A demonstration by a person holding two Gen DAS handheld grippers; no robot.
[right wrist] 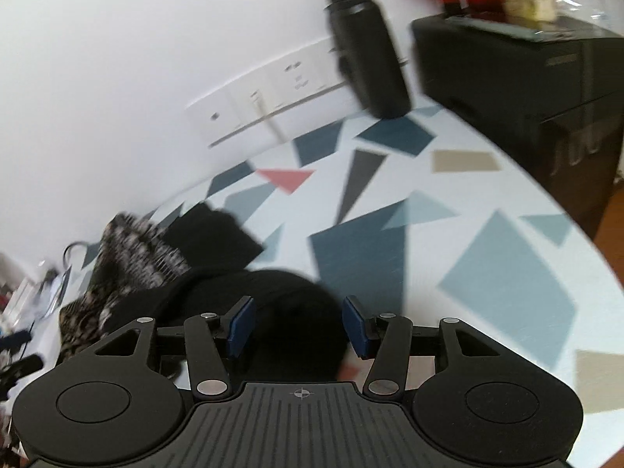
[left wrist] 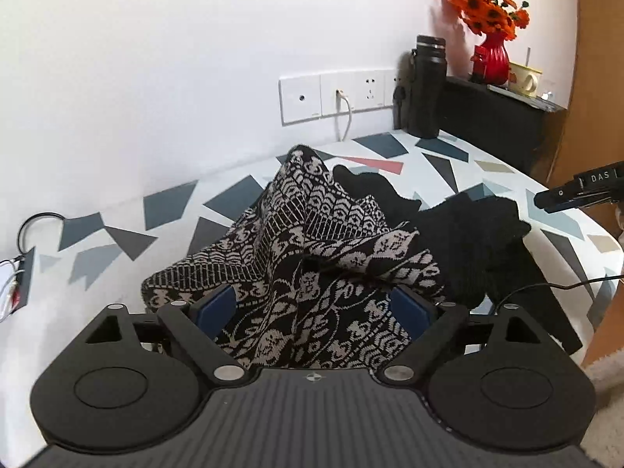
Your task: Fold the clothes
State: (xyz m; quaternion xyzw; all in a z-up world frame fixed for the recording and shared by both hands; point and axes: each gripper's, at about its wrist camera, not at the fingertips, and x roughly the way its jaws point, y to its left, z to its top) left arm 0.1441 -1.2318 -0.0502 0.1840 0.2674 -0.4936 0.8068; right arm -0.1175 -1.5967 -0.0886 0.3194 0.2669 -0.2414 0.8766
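Observation:
A black-and-cream patterned knit garment (left wrist: 312, 210) lies crumpled on the table with the geometric print (left wrist: 117, 241). Its near part sits between the blue pads (left wrist: 216, 308) of my left gripper (left wrist: 312, 308), which is wide open. A black garment (left wrist: 475, 241) lies bunched against its right side. In the blurred right wrist view, my right gripper (right wrist: 299, 325) stands open over that black garment (right wrist: 273, 292), with cloth between its pads, and the patterned garment (right wrist: 132, 249) is off to the left. The right gripper's black body (left wrist: 577, 191) shows at the far right of the left wrist view.
A black bottle (left wrist: 425, 85) stands at the back by the wall sockets (left wrist: 335, 95). Beside it, a black box (right wrist: 507, 70) carries a red vase of orange flowers (left wrist: 491, 54) and a mug (left wrist: 524, 76). A thin black cable (left wrist: 546, 286) crosses the table's right edge. Cables (left wrist: 39, 222) lie at the left.

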